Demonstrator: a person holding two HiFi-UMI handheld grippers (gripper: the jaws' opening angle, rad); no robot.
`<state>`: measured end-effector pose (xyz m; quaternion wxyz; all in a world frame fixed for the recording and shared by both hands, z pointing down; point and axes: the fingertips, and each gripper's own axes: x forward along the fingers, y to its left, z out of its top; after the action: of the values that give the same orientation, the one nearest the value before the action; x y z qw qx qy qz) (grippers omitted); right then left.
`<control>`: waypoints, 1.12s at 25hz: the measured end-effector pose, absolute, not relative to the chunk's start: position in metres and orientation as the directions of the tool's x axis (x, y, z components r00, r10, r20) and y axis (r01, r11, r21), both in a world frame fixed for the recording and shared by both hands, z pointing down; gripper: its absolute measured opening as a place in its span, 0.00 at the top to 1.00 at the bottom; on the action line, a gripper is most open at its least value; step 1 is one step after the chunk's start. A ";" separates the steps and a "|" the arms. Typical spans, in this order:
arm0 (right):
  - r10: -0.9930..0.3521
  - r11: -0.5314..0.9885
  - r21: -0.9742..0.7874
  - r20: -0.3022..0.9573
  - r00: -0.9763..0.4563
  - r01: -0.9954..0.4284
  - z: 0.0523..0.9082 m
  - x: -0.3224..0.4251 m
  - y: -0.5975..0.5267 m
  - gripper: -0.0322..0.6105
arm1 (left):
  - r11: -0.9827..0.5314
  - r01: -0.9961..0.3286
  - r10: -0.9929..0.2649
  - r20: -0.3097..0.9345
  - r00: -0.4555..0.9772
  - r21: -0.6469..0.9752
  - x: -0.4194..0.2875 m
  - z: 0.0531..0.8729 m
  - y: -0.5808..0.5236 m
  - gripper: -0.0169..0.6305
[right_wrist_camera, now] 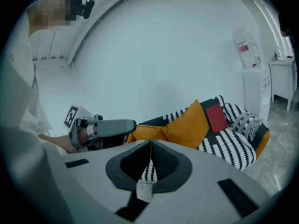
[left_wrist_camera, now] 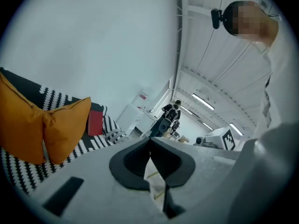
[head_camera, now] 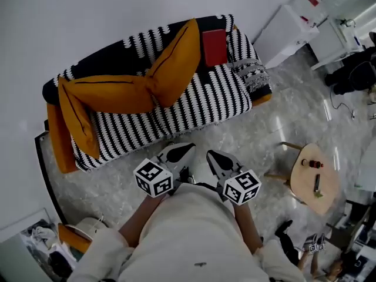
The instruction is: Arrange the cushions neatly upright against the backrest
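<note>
A sofa (head_camera: pixel 194 107) with a black-and-white striped cover stands against the wall. Three orange cushions are on it. One slumps at the left end (head_camera: pixel 75 117), one lies flat along the backrest (head_camera: pixel 111 93), and one leans tilted against the backrest (head_camera: pixel 177 63). A small red cushion (head_camera: pixel 214 47) stands against the backrest, with a grey patterned cushion (head_camera: pixel 252 72) at the right end. My left gripper (head_camera: pixel 182 150) and right gripper (head_camera: pixel 215 156) hover side by side in front of the sofa, both shut and empty. The orange cushions (left_wrist_camera: pixel 65 129) (right_wrist_camera: pixel 187 125) lie beyond the closed jaws in both gripper views.
A small round wooden table (head_camera: pixel 314 178) with a bottle stands on the marble floor at the right. A white cabinet (head_camera: pixel 288 31) is beside the sofa's right end. A basket (head_camera: pixel 82 231) sits at lower left. A person (left_wrist_camera: pixel 169 118) stands far off.
</note>
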<state>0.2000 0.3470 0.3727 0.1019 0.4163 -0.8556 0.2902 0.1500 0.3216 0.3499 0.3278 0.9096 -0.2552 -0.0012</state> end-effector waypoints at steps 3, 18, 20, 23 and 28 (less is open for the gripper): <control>-0.645 0.516 -0.401 0.400 -0.652 -0.757 0.365 0.177 0.305 0.94 | -0.649 -0.475 -0.487 0.154 0.859 0.594 0.128 0.347 0.282 0.95; -0.496 0.609 -0.446 0.432 -0.754 -0.656 0.392 0.141 0.172 0.94 | -0.486 -0.615 -0.619 0.253 0.744 0.621 0.078 0.378 0.159 0.95; -0.460 0.634 -0.450 0.434 -0.774 -0.629 0.396 0.144 0.145 0.94 | -0.457 -0.642 -0.647 0.266 0.715 0.616 0.079 0.381 0.138 0.95; -0.415 0.667 -0.457 0.429 -0.802 -0.589 0.395 0.148 0.099 0.94 | -0.411 -0.680 -0.691 0.278 0.667 0.607 0.083 0.375 0.106 0.95; -0.311 0.735 -0.463 0.421 -0.852 -0.496 0.400 0.151 0.029 0.93 | -0.312 -0.741 -0.774 0.293 0.561 0.594 0.093 0.367 0.059 0.95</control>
<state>0.1508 0.0287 0.3997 0.1596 0.2199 -0.9175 0.2904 0.0928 0.0589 0.3673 0.3536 0.8095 -0.4681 -0.0233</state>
